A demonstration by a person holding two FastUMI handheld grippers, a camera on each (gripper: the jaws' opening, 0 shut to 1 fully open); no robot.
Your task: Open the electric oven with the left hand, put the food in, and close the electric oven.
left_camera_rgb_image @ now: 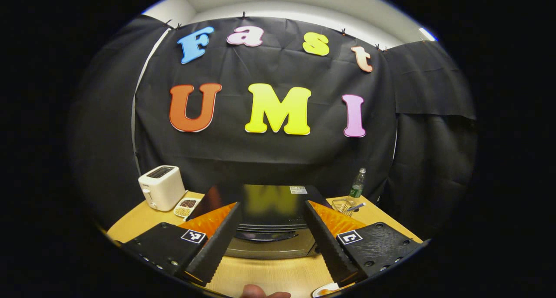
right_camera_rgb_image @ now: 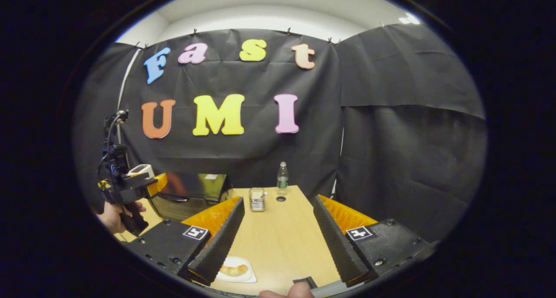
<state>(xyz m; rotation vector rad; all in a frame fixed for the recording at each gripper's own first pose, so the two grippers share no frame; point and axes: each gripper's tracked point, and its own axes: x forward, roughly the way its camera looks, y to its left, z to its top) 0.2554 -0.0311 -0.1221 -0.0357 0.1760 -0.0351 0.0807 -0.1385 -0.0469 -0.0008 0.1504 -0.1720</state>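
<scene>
at the booth desk (right_camera_rgb_image: 282,228), i hold both grippers raised before the closed electric oven (left_camera_rgb_image: 269,222). in the left gripper view, the left gripper (left_camera_rgb_image: 271,239) points straight at the oven at 12 o'clock, jaws wide apart and clamped on nothing — the oven's dark door and its curved handle (left_camera_rgb_image: 265,236) sit framed between the two fingers, not touching them. a white toaster (left_camera_rgb_image: 161,187) stands at 10 o'clock of the oven, with a small two-part dish of grains (left_camera_rgb_image: 186,206) just beside it. at 2 o'clock stand a green-labelled bottle (left_camera_rgb_image: 357,184) and a wire basket (left_camera_rgb_image: 343,205). the rim of a white plate (left_camera_rgb_image: 330,290) peeks in at 5 o'clock, at the edge of the view.

in the right gripper view, the right gripper (right_camera_rgb_image: 278,243) hangs over bare desk, jaws likewise spread and holding nothing. the food (right_camera_rgb_image: 233,270) — a pale, golden piece of bread or pastry — lies on that white plate at 7 o'clock, partly behind my left-hand finger. the oven stands at 10 o'clock, door shut, with the left gripper and the hand (right_camera_rgb_image: 114,215) that holds it in front of it. basket and bottle sit at 12 o'clock, near the far desk edge.
</scene>
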